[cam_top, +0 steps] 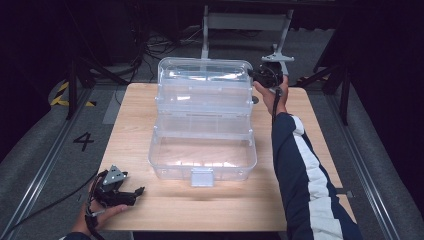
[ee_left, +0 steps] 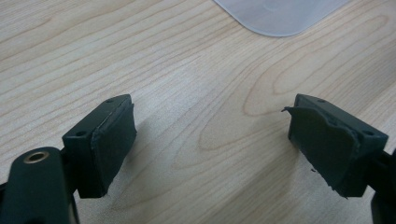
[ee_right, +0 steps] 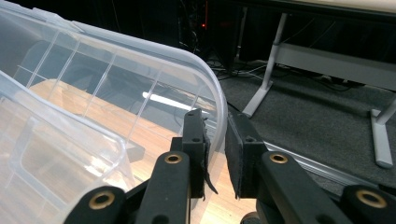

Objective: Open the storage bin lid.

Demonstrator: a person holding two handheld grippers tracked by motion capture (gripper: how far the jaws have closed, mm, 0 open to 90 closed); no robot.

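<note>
Clear plastic storage box (cam_top: 202, 155) sits in the middle of a light wooden table (cam_top: 150, 210), its hinged lid (cam_top: 205, 82) swung up and standing open at the far side, with a small latch tab (cam_top: 202, 176) on the near wall. The right gripper (ee_right: 215, 140), held in a hand at the far right corner of the box, has its two black jaws drawn narrow around the thin rim of the lid; the rim (ee_right: 219, 107) passes between the pads, and they look to be pinching it or just about touching it. The left gripper (cam_top: 131, 192) rests in a hand on the table near the front left corner, well apart from the box; its jaws stand wide with nothing between them but bare wood, and a rounded corner of the box (ee_left: 280, 16) shows ahead of them. By its look the box is light, hollow and stiff but slightly springy, with smooth walls that could slip under rubber pads. The thin edge of the lid seems the best place to take hold, as the right jaws do, pressing gently so the plastic does not crack or flex out.
</note>
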